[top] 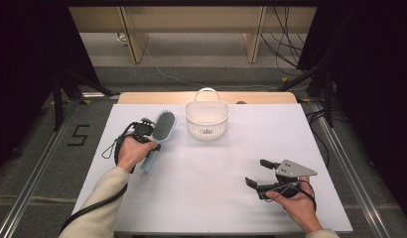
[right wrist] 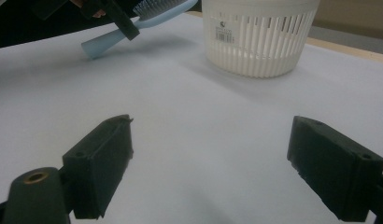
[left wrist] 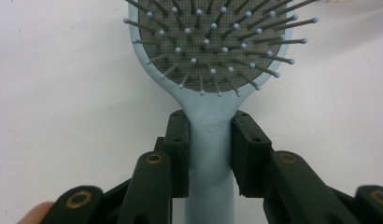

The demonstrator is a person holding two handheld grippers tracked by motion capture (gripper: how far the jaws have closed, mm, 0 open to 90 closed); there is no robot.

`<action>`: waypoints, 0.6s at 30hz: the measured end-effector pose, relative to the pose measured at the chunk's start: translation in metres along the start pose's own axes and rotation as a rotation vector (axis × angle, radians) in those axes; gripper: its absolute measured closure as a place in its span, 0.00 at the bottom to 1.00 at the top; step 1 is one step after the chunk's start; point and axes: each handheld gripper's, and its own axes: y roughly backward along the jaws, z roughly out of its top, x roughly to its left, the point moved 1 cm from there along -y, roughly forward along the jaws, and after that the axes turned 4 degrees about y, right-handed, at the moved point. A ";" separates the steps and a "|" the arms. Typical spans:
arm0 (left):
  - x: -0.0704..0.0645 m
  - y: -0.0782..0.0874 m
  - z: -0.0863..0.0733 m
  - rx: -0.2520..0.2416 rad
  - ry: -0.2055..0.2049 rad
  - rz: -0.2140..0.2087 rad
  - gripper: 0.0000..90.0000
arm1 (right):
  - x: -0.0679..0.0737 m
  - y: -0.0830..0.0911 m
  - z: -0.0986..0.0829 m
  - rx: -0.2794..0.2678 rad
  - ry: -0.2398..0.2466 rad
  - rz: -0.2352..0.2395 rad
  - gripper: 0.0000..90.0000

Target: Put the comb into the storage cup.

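Observation:
A light blue hairbrush [top: 164,126] with a grey bristle pad is on the left of the white table, bristles up. My left gripper [top: 143,131] is shut on its neck, just below the head. In the left gripper view the two black pads [left wrist: 178,140] press the handle of the hairbrush [left wrist: 210,46] from both sides. The right gripper view shows the hairbrush [right wrist: 133,28] tilted, head raised. I cannot tell whether the handle end touches the table. My right gripper [top: 256,172] hovers at the front right, open with nothing between its fingers [right wrist: 105,158].
A white slotted basket [top: 207,119] with a handle stands at the back middle, just right of the brush head; the basket [right wrist: 259,37] is ahead of the right gripper. A white sheet [top: 216,163] covers the table. Floor, cables and stands surround it.

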 end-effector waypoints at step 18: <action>0.001 0.012 0.000 -0.146 0.011 -0.007 0.78 | -0.001 0.001 0.000 -0.003 0.003 0.003 0.16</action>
